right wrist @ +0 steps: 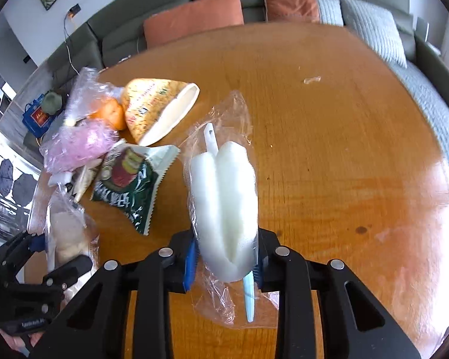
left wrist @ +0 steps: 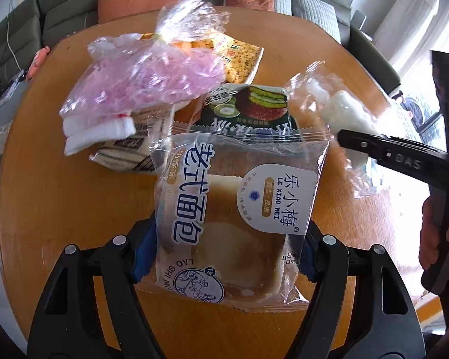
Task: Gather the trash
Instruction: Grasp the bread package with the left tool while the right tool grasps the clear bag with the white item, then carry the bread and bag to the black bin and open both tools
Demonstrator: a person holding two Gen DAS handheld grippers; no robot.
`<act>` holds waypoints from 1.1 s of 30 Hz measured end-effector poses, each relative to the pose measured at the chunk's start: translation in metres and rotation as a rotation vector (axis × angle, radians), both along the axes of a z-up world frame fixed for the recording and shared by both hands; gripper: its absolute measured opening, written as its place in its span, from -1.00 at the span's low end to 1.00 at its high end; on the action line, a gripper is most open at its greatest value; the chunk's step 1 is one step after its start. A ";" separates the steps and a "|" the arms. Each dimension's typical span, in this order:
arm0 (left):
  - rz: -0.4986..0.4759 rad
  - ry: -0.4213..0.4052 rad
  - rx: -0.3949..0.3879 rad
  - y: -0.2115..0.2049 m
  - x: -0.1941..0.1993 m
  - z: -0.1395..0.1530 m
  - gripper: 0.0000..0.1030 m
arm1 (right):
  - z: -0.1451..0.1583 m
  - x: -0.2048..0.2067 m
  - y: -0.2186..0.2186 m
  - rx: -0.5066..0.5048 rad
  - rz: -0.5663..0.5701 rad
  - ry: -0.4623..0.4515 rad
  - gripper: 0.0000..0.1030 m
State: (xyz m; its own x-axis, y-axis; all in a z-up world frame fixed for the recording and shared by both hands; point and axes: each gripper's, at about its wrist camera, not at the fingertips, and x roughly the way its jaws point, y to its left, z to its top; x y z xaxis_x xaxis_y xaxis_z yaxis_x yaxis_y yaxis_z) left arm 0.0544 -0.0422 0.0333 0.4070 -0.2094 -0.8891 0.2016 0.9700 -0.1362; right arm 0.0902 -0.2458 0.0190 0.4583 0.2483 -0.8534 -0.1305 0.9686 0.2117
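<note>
My left gripper (left wrist: 224,254) is shut on a clear bread packet (left wrist: 236,209) with blue print, its blue pads pressing on both sides just above the round wooden table (left wrist: 60,194). The right wrist view shows the same packet (right wrist: 66,230) at lower left, held by the left gripper (right wrist: 51,252). My right gripper (right wrist: 224,264) is shut on a clear plastic bag with a white wad (right wrist: 224,197) and a pale utensil inside. In the left wrist view this bag (left wrist: 344,110) sits at the right, with one right finger (left wrist: 374,146) against it.
A heap of trash lies behind the bread packet: a pink plastic bag (left wrist: 152,80), a green cake wrapper (left wrist: 248,107), a yellow snack packet (left wrist: 236,59), a white folded piece (left wrist: 98,131). A small clear scrap (right wrist: 312,80) lies far right. A green sofa with orange cushions (right wrist: 194,18) stands beyond the table.
</note>
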 end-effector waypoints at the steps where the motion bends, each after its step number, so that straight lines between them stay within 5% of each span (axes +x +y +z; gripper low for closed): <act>1: 0.003 0.001 -0.005 0.003 -0.001 0.000 0.39 | 0.004 -0.005 0.001 0.003 0.000 -0.006 -0.41; 17: 0.048 -0.065 -0.029 0.075 -0.035 0.023 0.39 | 0.060 -0.064 0.051 0.095 0.013 -0.100 -0.41; 33: 0.169 -0.090 -0.067 0.190 -0.068 0.025 0.39 | 0.063 -0.080 0.193 0.056 0.233 -0.073 -0.41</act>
State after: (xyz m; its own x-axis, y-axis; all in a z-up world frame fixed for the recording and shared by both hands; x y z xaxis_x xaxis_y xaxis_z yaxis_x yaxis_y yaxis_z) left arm -0.0140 0.1475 0.0578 0.5183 -0.1883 -0.8342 0.0504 0.9805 -0.1900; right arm 0.0099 -0.0533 0.0817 0.4430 0.4002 -0.8022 -0.3654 0.8977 0.2461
